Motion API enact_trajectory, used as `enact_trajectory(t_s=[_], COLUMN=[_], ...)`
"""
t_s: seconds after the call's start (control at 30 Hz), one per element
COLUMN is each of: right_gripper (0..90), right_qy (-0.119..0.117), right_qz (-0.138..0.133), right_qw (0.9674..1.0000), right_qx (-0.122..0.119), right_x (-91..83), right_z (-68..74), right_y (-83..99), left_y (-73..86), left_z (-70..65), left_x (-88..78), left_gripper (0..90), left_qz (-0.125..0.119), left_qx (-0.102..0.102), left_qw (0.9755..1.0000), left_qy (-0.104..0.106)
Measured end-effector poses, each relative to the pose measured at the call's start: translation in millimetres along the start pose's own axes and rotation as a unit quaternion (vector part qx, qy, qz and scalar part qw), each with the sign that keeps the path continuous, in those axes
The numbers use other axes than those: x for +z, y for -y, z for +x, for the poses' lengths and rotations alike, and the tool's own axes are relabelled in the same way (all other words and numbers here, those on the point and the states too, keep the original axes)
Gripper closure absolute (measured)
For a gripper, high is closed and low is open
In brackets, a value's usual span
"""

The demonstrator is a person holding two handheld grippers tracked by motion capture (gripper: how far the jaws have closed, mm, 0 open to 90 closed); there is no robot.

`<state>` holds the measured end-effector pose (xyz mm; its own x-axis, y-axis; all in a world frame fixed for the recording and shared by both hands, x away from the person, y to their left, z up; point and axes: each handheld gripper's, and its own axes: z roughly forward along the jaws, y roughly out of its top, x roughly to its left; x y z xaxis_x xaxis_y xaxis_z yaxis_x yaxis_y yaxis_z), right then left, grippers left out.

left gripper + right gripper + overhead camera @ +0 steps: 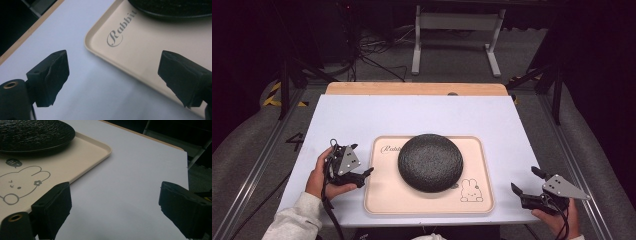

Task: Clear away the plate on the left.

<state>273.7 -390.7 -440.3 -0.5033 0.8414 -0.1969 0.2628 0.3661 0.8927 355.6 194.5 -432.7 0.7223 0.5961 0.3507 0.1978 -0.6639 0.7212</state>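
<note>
A beige tray (382, 200) with a rabbit drawing (471, 191) and the word "Rabbit" lies in the middle of the white table. A black textured dome (430, 161), rounded side up, rests on the tray. My left gripper (361, 160) is open at the tray's left edge; in the left gripper view one jaw hangs over the table and the other over the tray (140, 50), with the dome's rim (172, 11) at the top. My right gripper (526, 181) is open over the table's near right corner, right of the tray (82, 152) and the dome (32, 135).
The white table top (362, 117) has a wooden strip (412, 89) along its far edge. Beyond it are a white desk frame (457, 35) and cables on the floor. Metal rails run along both sides of the table.
</note>
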Motion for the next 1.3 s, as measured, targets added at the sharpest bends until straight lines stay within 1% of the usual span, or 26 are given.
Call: enact_trajectory(t_s=[0.2,0.4,0.47,0.57,0.6,0.63,0.73,0.77,0.83,0.87,0.9,0.97,1.0,1.03,1.1,1.17,1.23,1.3], right_gripper=[11.8,11.7,11.8,11.7,11.7,11.8,11.8,11.8,11.8,11.8,11.8,11.8,11.8,11.8,11.8,11.8,11.8,11.8], right_qy=[0.002,0.002,0.003,0.004,0.004,0.004,0.002,0.002,0.003,0.002,0.002,0.002,0.002,0.001,0.001,0.002,0.002,0.001], right_qz=[0.001,0.0,0.0,-0.001,-0.001,0.0,0.002,0.002,0.004,0.004,0.003,0.005,0.005,0.005,0.006,0.005,0.004,0.005], right_qw=[1.0,1.0,1.0,1.0,1.0,1.0,1.0,1.0,1.0,1.0,1.0,1.0,1.0,1.0,1.0,1.0,1.0,1.0], right_qx=[0.001,0.001,0.001,0.002,0.002,0.001,0.002,0.002,0.001,0.002,0.002,0.001,0.001,0.0,0.0,0.001,0.002,0.0], right_x=[0.3,0.3,0.1,-0.1,-0.1,0.1,0.3,0.3,0.6,0.9,1.1,1.2,1.5,1.6,1.6,1.2,1.2,1.5], right_z=[-0.4,-0.5,-0.4,-0.8,-0.9,-0.8,-0.2,-0.2,-0.5,-0.6,-0.4,0.0,0.0,-0.1,-0.1,-0.4,-0.5,-0.4], right_y=[0.2,0.3,0.2,0.2,0.3,0.5,0.7,0.7,0.9,0.9,0.9,0.8,0.9,1.0,1.2,1.2,1.2,1.0], left_y=[13.9,27.6,31.8,38.1,40.1,41.6,49.2,49.2,56.1,58.5,60.6,64.6,66.9,69.4,74.6,77.7,80.3,82.3], left_z=[4.3,8.3,9.3,11.2,11.5,12.3,14.0,14.0,13.7,13.4,13.3,15.1,15.3,15.9,15.9,14.6,13.0,12.5], left_x=[-4.0,-8.9,-11.4,-14.0,-14.4,-14.9,-18.1,-18.1,-19.7,-20.3,-21.9,-26.4,-28.9,-30.8,-34.2,-37.4,-40.4,-44.1], left_gripper=[10.9,10.8,10.6,10.6,10.6,10.6,10.7,10.7,10.7,10.8,10.8,10.8,10.8,10.7,10.8,10.8,10.7,10.7], left_qz=[0.011,0.026,0.024,0.026,0.03,0.033,0.031,0.031,0.034,0.039,0.04,0.03,0.027,0.023,0.018,0.018,0.012,0.005], left_qx=[-0.011,-0.025,-0.035,-0.039,-0.04,-0.036,-0.051,-0.051,-0.057,-0.057,-0.06,-0.07,-0.079,-0.081,-0.097,-0.101,-0.109,-0.115], left_qw=[0.9999,0.9993,0.9991,0.9989,0.9987,0.9988,0.9982,0.9982,0.9978,0.9976,0.9974,0.9971,0.9965,0.9964,0.995,0.9947,0.9938,0.9932], left_qy=[0.001,-0.007,-0.008,-0.006,-0.007,-0.009,-0.004,-0.004,-0.002,-0.002,-0.005,-0.001,0.002,0.004,0.012,0.015,0.02,0.018])
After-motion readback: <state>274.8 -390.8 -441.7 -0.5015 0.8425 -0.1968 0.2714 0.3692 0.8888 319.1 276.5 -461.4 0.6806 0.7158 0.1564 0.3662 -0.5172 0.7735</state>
